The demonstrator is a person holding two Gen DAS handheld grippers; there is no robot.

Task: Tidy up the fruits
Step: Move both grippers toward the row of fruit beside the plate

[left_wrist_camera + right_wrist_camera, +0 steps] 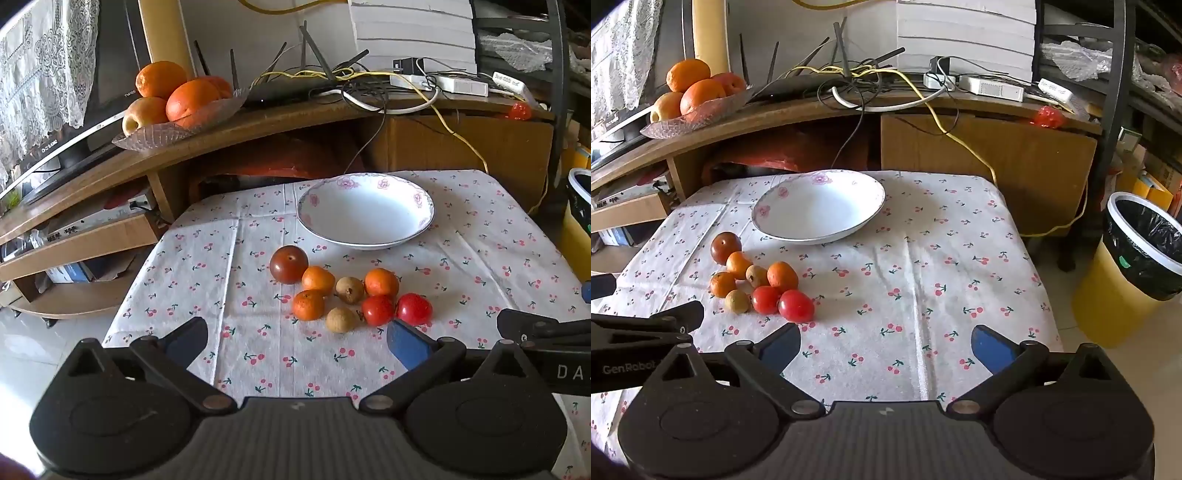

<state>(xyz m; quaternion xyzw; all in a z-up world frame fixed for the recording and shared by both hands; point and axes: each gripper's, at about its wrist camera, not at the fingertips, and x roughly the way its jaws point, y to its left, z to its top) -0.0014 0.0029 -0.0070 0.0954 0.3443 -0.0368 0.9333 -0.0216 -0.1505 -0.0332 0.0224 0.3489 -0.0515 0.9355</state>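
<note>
A black router [798, 86] with upright antennas sits on the wooden shelf [849, 114], in a tangle of cables. Left of the router stands a glass dish [683, 120]; right of it lie white adapters [991, 88]. Far right, lower than the router, a yellow bin [1119, 295] with a black liner stands on the floor.

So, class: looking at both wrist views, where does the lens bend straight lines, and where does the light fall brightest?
Left wrist view: the wooden shelf edge curves in an arc, fisheye distortion; sunlight brightens the white bowl.
Right wrist view: the same shelf bows too; the red tomato casts a soft shadow to its right on the tablecloth, and the corners darken.
</note>
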